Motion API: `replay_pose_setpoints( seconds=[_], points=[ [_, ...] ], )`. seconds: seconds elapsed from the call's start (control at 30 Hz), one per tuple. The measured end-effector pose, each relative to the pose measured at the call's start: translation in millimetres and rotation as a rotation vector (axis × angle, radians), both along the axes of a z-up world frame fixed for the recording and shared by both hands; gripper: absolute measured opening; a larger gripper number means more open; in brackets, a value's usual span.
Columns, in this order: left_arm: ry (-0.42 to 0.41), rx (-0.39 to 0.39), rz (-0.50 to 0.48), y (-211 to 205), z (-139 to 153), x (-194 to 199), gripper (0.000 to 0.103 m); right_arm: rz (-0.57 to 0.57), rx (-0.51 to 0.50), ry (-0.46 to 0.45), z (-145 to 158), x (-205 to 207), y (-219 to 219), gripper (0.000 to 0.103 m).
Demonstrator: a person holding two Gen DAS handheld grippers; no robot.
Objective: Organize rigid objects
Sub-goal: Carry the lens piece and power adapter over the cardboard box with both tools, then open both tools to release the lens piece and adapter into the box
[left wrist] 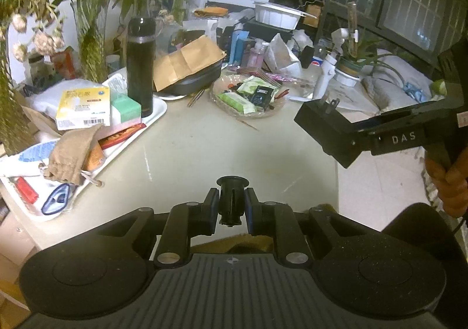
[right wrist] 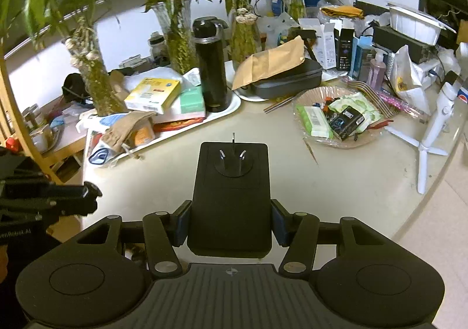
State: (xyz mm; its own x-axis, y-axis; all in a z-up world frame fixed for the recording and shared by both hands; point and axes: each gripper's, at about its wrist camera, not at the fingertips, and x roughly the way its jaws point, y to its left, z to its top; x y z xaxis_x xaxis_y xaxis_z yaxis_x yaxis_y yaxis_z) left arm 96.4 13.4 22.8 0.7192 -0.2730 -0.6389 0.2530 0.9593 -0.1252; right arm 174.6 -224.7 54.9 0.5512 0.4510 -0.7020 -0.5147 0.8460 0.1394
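Observation:
My left gripper (left wrist: 232, 206) is shut on a small black cylindrical connector (left wrist: 232, 199), held above the near edge of the pale round table (left wrist: 187, 153). My right gripper (right wrist: 231, 218) is shut on a black power adapter (right wrist: 232, 194) with its plug prongs facing forward. The adapter also shows in the left wrist view (left wrist: 330, 130), at the right, above the table's edge. The left gripper with the connector also shows in the right wrist view (right wrist: 87, 197), at the far left.
A white tray (left wrist: 158, 112) with boxes, a black flask (left wrist: 140, 65) and a cloth pouch (left wrist: 71, 153) lies at the left. A glass dish (right wrist: 339, 118) of packets sits mid-table. A white tripod (right wrist: 433, 136) stands right. Plants and clutter line the back.

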Motion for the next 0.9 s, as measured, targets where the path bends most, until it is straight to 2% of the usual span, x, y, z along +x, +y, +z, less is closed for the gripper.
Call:
replay_pose_setpoints(
  seconds=[0.53, 0.9],
  points=[
    [0.059, 0.028, 0.03, 18, -8, -38, 0.019, 0.036, 0.001, 0.016, -9, -49, 1, 0.058],
    [0.121, 0.058, -0.017, 8, -23, -47, 0.019, 0.043, 0.01, 0.025, -13, -63, -5, 0.058]
  ],
)
